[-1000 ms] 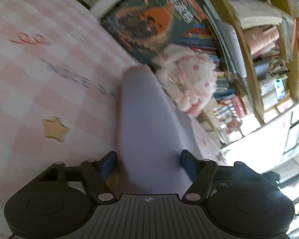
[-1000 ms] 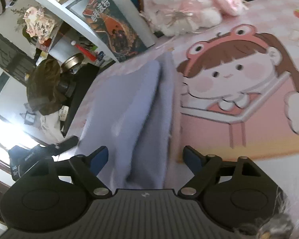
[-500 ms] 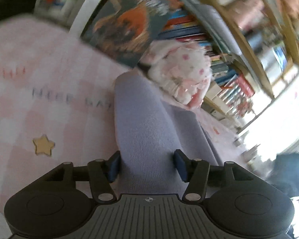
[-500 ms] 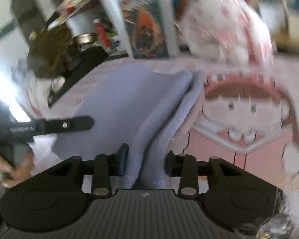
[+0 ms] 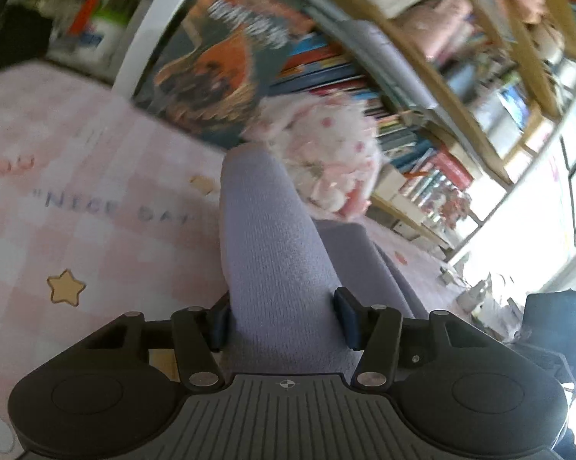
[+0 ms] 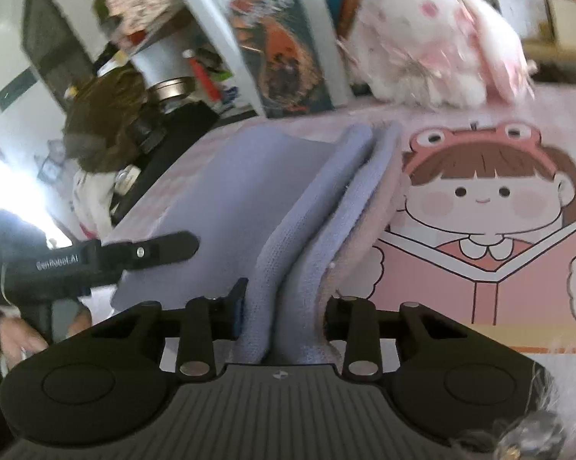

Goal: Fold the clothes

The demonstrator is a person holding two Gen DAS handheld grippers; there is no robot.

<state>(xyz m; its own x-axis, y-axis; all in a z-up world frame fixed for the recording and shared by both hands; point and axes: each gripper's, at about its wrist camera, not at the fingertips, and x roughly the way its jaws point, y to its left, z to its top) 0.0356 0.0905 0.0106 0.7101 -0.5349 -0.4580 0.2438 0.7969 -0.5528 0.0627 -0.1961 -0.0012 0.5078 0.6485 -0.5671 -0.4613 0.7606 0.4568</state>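
Pink checked bedding point(image 5: 96, 237) lies under us, with a gold star point(image 5: 65, 287) at 9 o'clock in the left view and blue letters above it. Behind it, at 12 o'clock, stands a big book point(image 5: 226, 69), and shelves of books point(image 5: 422, 145) run off toward 2 o'clock. We see a fluffy white and pink plush point(image 5: 326, 153) just in front of the shelves.

Our left gripper point(image 5: 284, 322) is closed on the purple cloth point(image 5: 272, 253). Both blue pads press its sides. From this view the cloth is a long raised strip. It runs away from us toward 12 o'clock and ends close to the plush.

In the right view, our right gripper point(image 6: 284, 306) is pinched narrow on two thick folds of the cloth point(image 6: 310, 230). The folds stand up side by side and point to 12 o'clock, leaning a bit to 1. A flat part of the cloth spreads out to 10 o'clock on the bedding. The left gripper point(image 6: 165, 245) shows at 9 o'clock there, its tip over the flat edge; from this view we cannot tell its grip. At 3 o'clock the bedding has a cartoon girl point(image 6: 479, 199) in a pink frog hat. The plush point(image 6: 433, 50) sits at 1 o'clock.
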